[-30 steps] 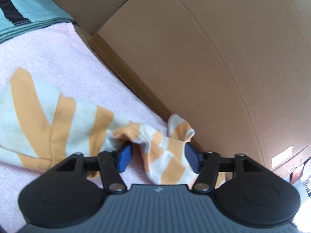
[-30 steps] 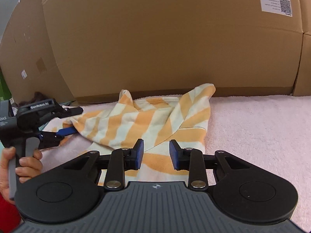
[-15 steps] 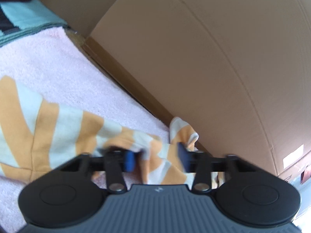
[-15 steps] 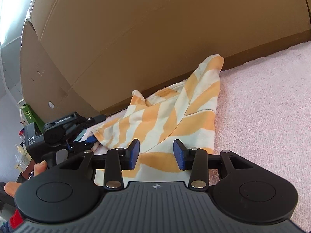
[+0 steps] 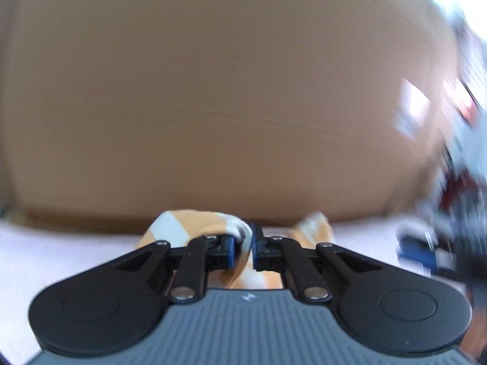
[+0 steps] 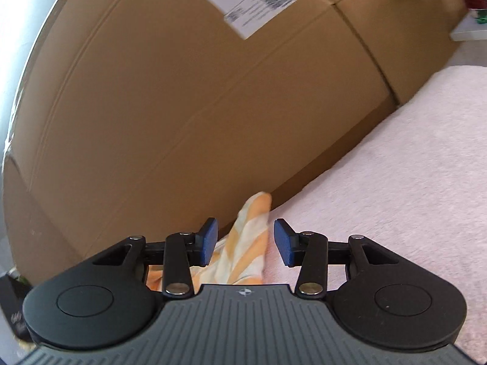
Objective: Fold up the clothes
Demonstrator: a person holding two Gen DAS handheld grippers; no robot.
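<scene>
The orange-and-white striped garment lies on a pink towel-covered surface. In the blurred left wrist view my left gripper is shut on a bunched fold of this garment, the cloth pinched between the blue pads. In the right wrist view a pointed end of the striped garment lies between the blue pads of my right gripper. Its jaws are opening and the pads stand apart from the cloth on both sides.
A large cardboard box with a white shipping label walls off the far side of the pink surface. In the left wrist view the same cardboard fills the background, with blurred clutter at the right.
My left gripper has closed on the garment's fold, rolled and lifted it, so the view swung toward the cardboard. My right gripper has widened its jaws and rolled, now over the garment's pointed end.
</scene>
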